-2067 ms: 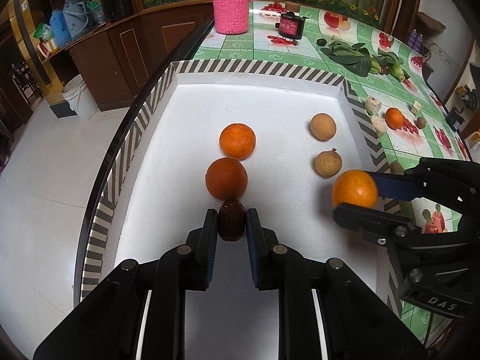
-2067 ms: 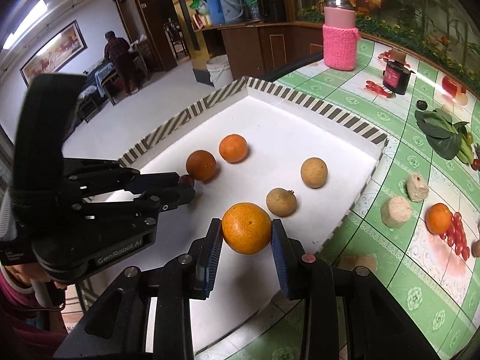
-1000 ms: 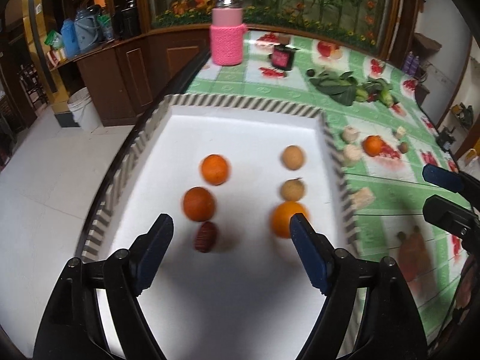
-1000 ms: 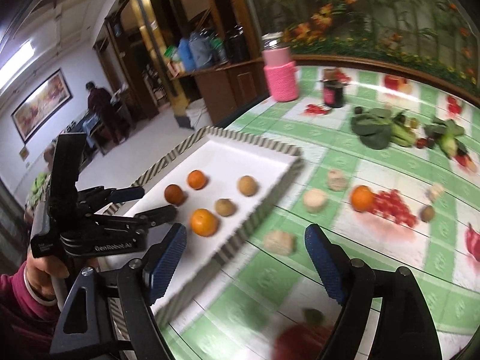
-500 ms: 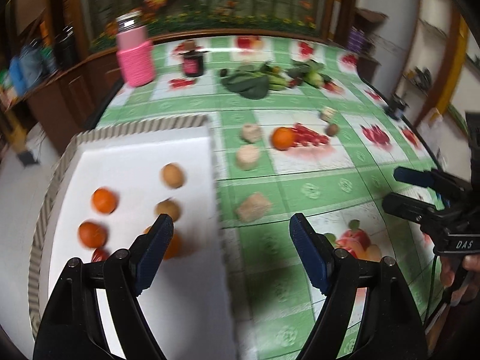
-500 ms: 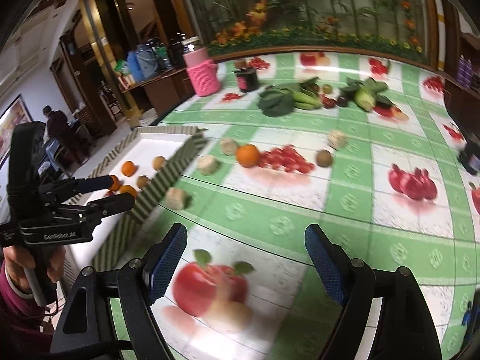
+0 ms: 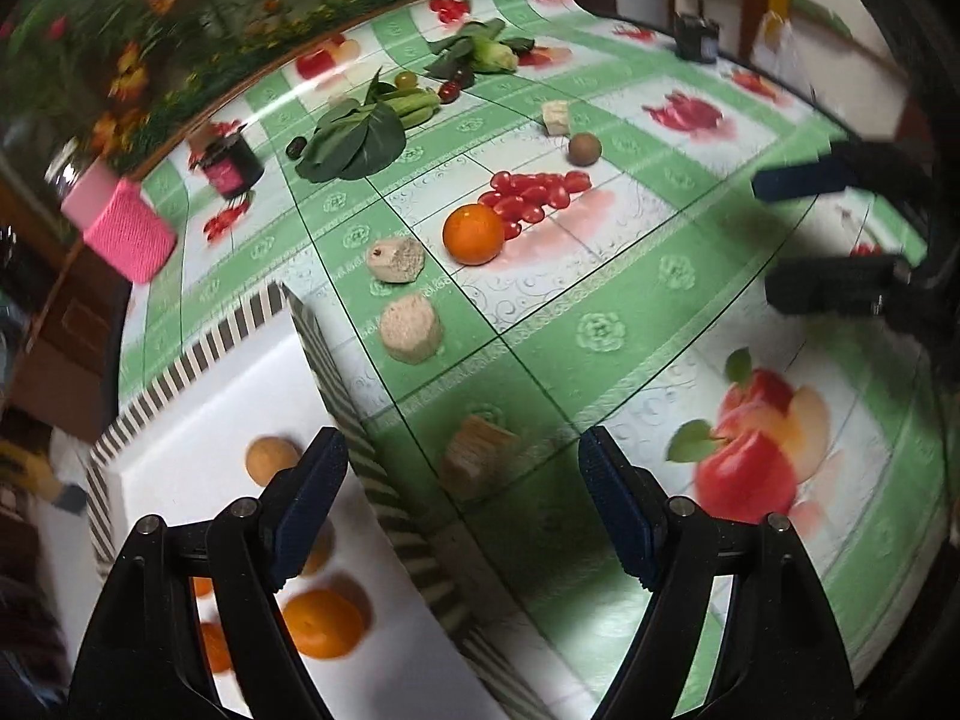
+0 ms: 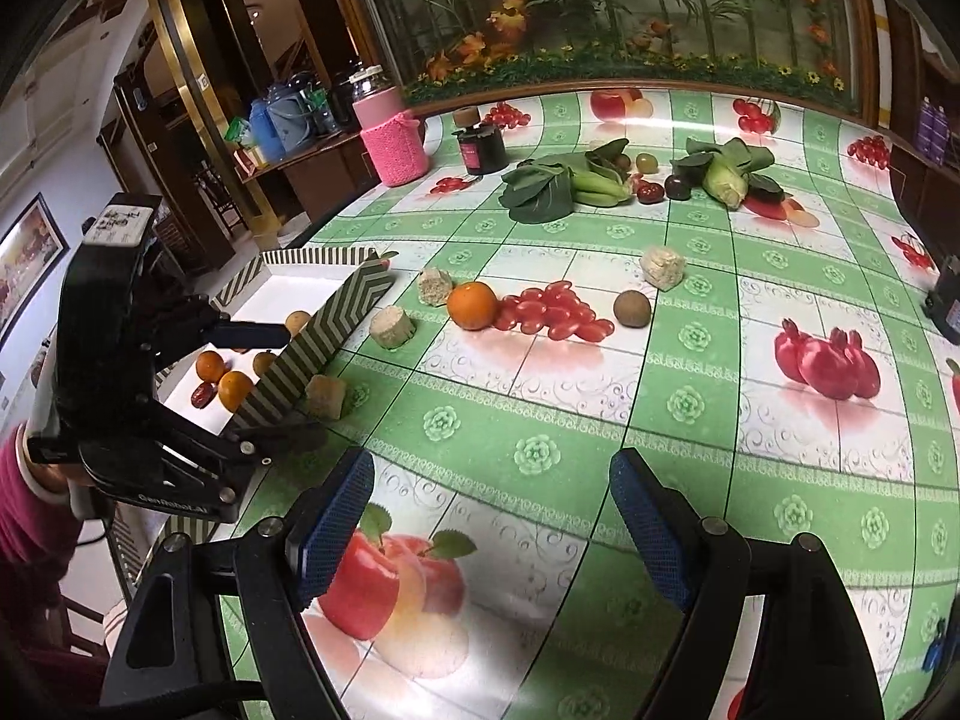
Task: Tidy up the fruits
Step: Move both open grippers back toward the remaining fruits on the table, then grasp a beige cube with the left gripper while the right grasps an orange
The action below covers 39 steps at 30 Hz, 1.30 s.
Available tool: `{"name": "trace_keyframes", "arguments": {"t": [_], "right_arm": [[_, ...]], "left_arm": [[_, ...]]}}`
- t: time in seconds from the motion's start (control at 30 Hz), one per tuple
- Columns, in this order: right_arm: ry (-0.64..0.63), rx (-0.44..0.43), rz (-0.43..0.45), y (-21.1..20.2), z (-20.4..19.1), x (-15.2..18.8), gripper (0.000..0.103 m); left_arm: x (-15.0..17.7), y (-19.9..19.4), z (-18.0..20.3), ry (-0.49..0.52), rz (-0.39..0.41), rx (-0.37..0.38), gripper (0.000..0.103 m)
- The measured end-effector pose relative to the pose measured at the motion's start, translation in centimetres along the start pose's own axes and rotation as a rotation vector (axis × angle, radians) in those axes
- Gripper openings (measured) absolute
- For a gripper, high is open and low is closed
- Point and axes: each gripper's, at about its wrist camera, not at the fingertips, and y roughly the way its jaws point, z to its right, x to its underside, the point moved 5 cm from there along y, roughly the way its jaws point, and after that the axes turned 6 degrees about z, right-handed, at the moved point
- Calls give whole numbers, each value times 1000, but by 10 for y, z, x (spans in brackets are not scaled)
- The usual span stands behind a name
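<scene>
1. The white tray, walled with striped card, lies left of the right gripper and under the left gripper's left finger; it holds glossy round oranges, dull tan fruits and a dark wrinkled date.
2. Both grippers hang released, blue ribbed pads wide apart with nothing between them.
3. Ahead of both, on the shiny green-checked tablecloth, sits a smooth loose orange, just beside rough beige chunks.
4. Further right rests a matte brown round fruit.

green-and-white checked tablecloth with fruit prints; white tray, striped rim; orange; pink knit jar sleeve.
</scene>
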Motion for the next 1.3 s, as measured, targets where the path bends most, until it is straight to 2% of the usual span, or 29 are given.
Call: {"name": "trace_keyframes", "arguments": {"t": [0.2, 0.33, 0.53, 0.77, 0.83, 0.87, 1.0, 1.1, 1.2, 1.27, 1.3], "right_arm": [[-42, 9, -30, 19, -4, -15, 82], [-48, 6, -38, 29, -6, -22, 82], [-37, 2, -59, 37, -2, -19, 82], [-34, -2, -62, 39, 0, -20, 82], [-41, -2, -61, 41, -1, -23, 82], [-45, -2, -61, 42, -2, -24, 81], [-88, 10, -65, 56, -7, -35, 77], [-131, 24, -75, 73, -11, -43, 76], [-156, 6, -85, 93, -16, -53, 76], [-175, 9, -97, 107, -18, -58, 72], [-182, 7, -102, 113, -19, -59, 65]], "left_arm": [[-1, 8, -5, 108, -22, -41, 62], [-9, 4, -7, 181, -3, -60, 62], [-12, 7, 4, 262, -15, -10, 62], [-3, 22, 10, 264, -66, 15, 61], [-2, 23, 13, 248, -65, 39, 39], [-2, 24, 13, 236, -71, 49, 23], [-2, 27, 6, 162, -66, 49, 20], [-3, 23, -1, 74, -49, 79, 19], [-3, 21, -7, 11, -30, 88, 19], [-4, 21, -13, -42, -25, 92, 19], [-4, 21, -16, -68, -22, 94, 19]]}}
